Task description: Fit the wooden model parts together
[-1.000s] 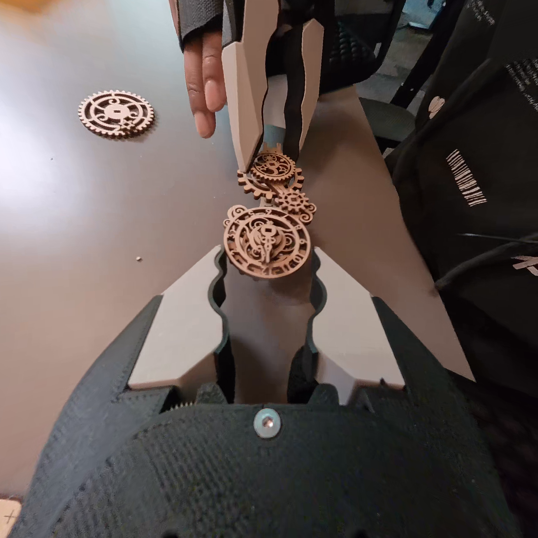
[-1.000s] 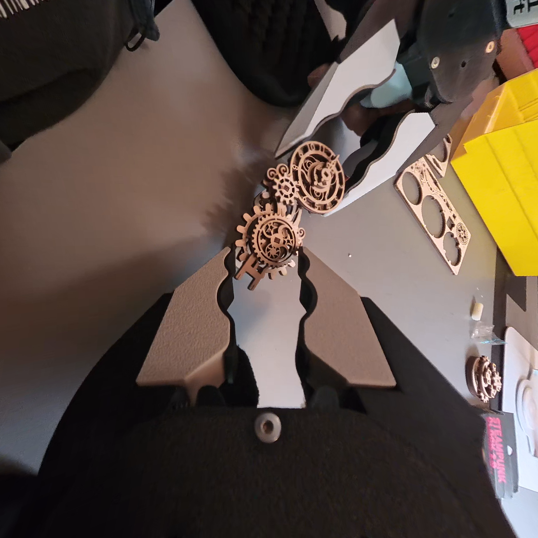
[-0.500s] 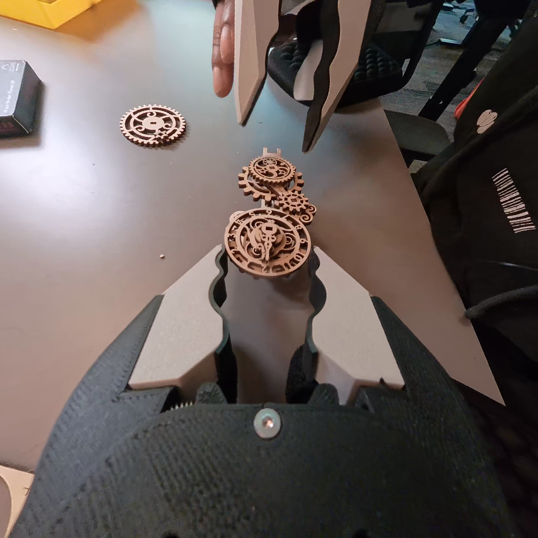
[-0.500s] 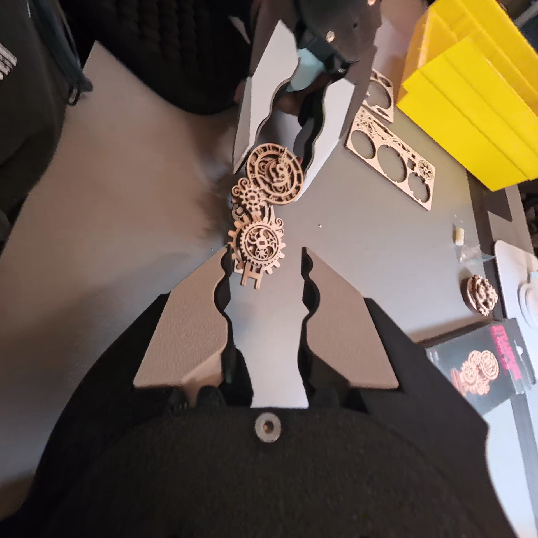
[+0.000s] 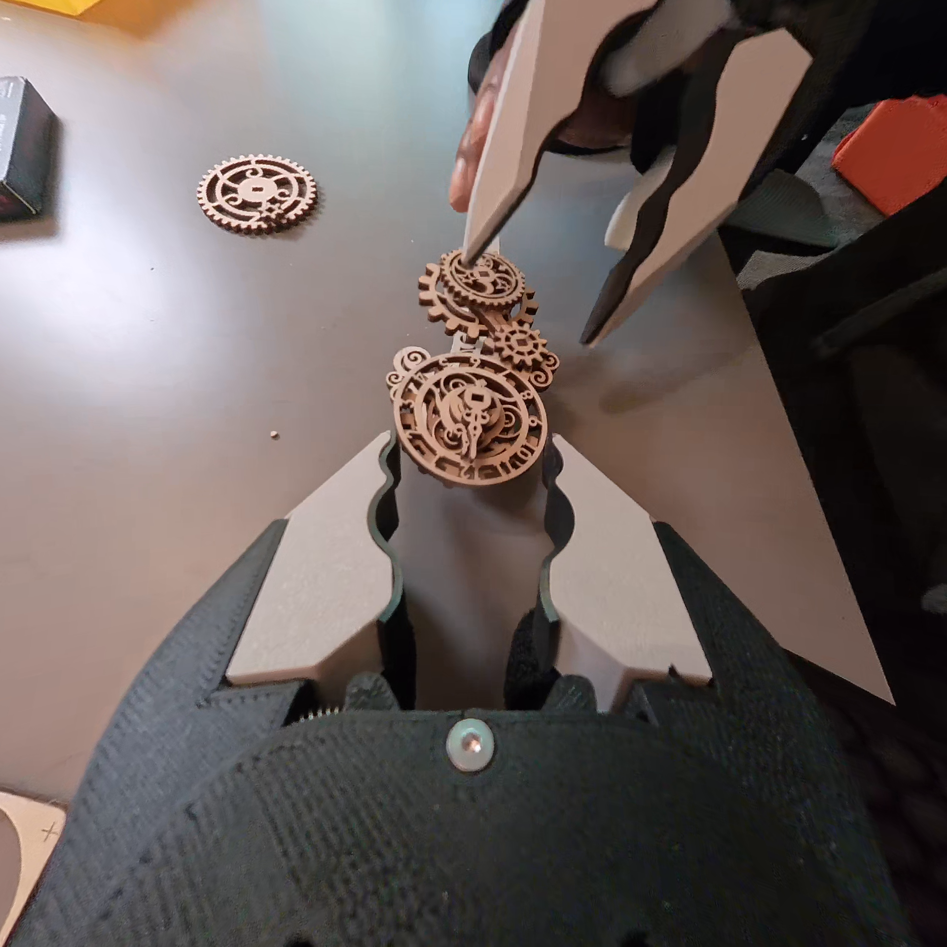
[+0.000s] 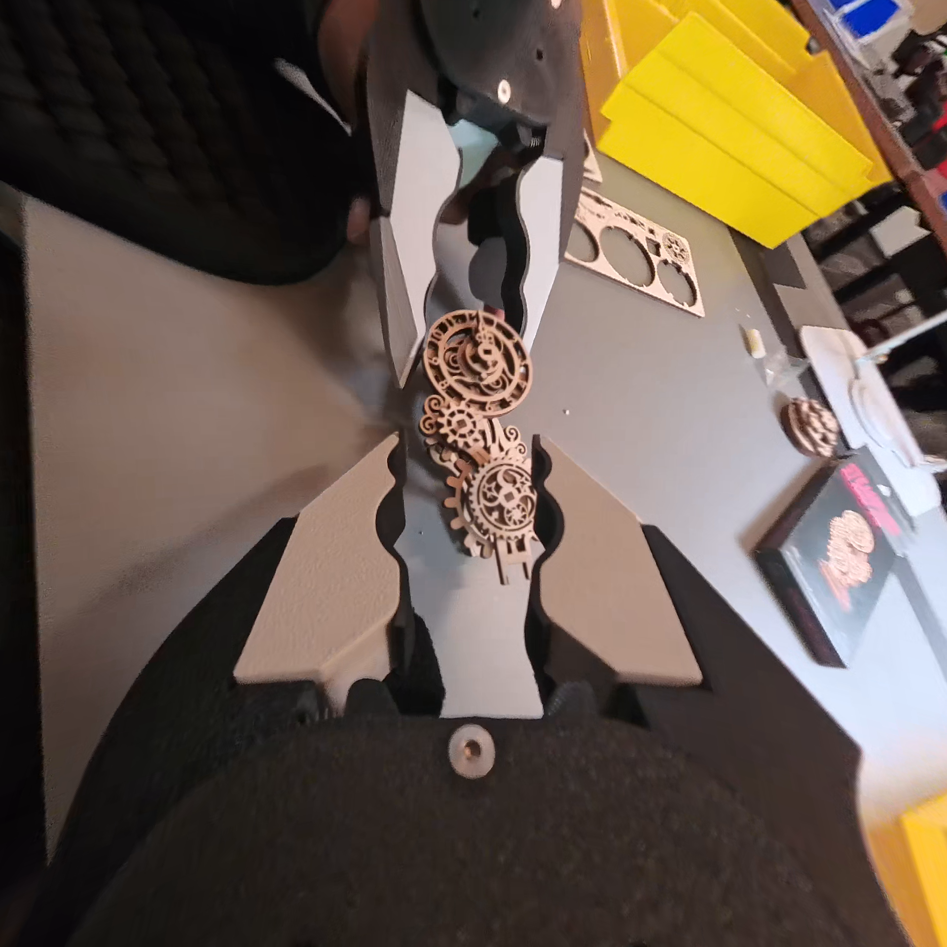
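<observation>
Grey table (image 6: 640, 389), yellow bins (image 6: 727, 133) behind.

Light from above makes a big pale shine on the brown table (image 5: 128, 317) in the left wrist view, and the far gripper throws a soft shadow by the wooden model (image 5: 469, 410). The right wrist view is darker and smeared, most of all at its left side and corners. Both views bend straight lines near the edges.
</observation>
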The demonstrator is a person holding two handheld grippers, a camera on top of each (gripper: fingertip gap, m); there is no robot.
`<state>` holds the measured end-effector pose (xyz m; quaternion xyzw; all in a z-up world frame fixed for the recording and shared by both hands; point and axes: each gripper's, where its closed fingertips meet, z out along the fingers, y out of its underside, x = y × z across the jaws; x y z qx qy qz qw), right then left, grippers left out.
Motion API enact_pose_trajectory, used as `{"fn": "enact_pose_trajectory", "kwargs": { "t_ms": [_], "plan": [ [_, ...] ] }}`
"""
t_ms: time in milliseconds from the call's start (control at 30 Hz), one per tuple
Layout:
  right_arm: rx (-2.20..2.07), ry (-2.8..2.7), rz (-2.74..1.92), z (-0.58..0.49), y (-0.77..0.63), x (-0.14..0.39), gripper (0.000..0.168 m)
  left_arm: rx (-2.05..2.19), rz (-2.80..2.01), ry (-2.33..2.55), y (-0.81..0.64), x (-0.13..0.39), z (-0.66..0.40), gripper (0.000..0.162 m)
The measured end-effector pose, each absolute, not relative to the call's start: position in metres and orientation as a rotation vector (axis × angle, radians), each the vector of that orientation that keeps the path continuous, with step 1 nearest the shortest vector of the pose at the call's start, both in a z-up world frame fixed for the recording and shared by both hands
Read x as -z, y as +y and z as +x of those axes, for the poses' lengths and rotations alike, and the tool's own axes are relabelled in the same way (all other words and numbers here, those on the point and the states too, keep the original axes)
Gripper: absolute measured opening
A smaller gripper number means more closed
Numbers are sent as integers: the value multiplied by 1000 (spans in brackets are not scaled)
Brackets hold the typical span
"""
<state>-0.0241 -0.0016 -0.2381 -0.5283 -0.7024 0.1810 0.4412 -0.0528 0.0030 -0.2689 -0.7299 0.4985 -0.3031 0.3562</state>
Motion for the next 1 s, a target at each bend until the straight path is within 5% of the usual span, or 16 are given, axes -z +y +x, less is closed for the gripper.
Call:
{"fn": "enact_pose_trajectory", "kwargs": {
  "t_ms": [400,767,1000],
  "plan": [
    [-144,-1456,-1327,-29,-17,230,47,598,-1744,1437,0,272,-67,66],
    [142,-1505,-1315,-48,10,258,53,445,-1748,1421,13,278,-62,40],
    [294,-1588,-1250,-47,28,265,39,471,-1752,1400,11,276,-61,21]
  ]
}}
